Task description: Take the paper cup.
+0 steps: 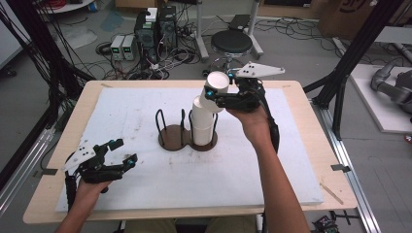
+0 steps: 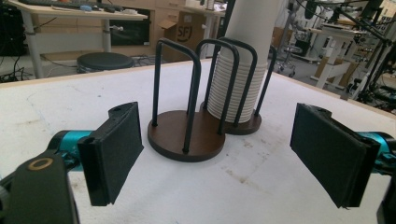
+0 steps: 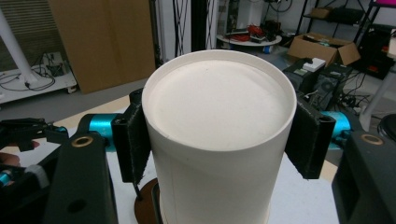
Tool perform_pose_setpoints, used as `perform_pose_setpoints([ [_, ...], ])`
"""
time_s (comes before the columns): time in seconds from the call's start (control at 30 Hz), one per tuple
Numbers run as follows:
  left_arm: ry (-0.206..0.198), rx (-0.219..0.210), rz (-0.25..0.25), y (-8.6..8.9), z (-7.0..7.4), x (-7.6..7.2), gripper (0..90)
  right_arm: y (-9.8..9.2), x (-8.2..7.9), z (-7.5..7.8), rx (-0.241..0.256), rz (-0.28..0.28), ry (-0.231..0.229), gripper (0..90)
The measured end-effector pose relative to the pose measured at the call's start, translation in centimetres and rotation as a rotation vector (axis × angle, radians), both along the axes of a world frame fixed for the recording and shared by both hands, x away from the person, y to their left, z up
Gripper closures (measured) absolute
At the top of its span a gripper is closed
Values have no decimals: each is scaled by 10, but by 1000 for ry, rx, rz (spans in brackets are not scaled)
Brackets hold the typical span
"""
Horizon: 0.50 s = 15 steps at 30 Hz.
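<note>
Near left, the left gripper (image 1: pixel 121 151) hovers over the tabletop (image 1: pixel 145 189) with jaws spread wide. Farther right, the right gripper (image 1: pixel 212 95) clamps an upturned paper cup (image 1: pixel 214 85), tilted atop the cup stack (image 1: pixel 203 124) in the wire holder (image 1: pixel 171 138). Lift straight, grip gently.

place: robotics lab | floor: cables (image 1: pixel 160 68), computer towers (image 1: pixel 155 29), power supplies (image 1: pixel 122 47), stool (image 1: pixel 231 42) | frame: black struts (image 1: pixel 357 46) round the table (image 1: pixel 301 145) | background: workbenches (image 2: pixel 70 14), cardboard boxes (image 3: pixel 324 49), shelves
</note>
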<state>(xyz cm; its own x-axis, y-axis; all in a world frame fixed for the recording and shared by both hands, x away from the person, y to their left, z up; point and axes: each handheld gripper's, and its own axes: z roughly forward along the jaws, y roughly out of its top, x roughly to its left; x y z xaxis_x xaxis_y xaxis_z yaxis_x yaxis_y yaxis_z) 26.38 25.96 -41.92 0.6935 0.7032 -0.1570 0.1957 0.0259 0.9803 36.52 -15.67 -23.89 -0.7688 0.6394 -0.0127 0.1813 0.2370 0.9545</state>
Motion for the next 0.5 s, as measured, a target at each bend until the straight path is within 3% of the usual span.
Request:
perform_pose_setpoints([
  [0.2, -1, 4, -13, -2, 0, -1, 164, -9, -17, 0, -36, 5, -26, 338],
  [0.5, -9, -7, -38, -4, 0, -4, 164, -38, -43, -27, -46, 8, 1, 338],
])
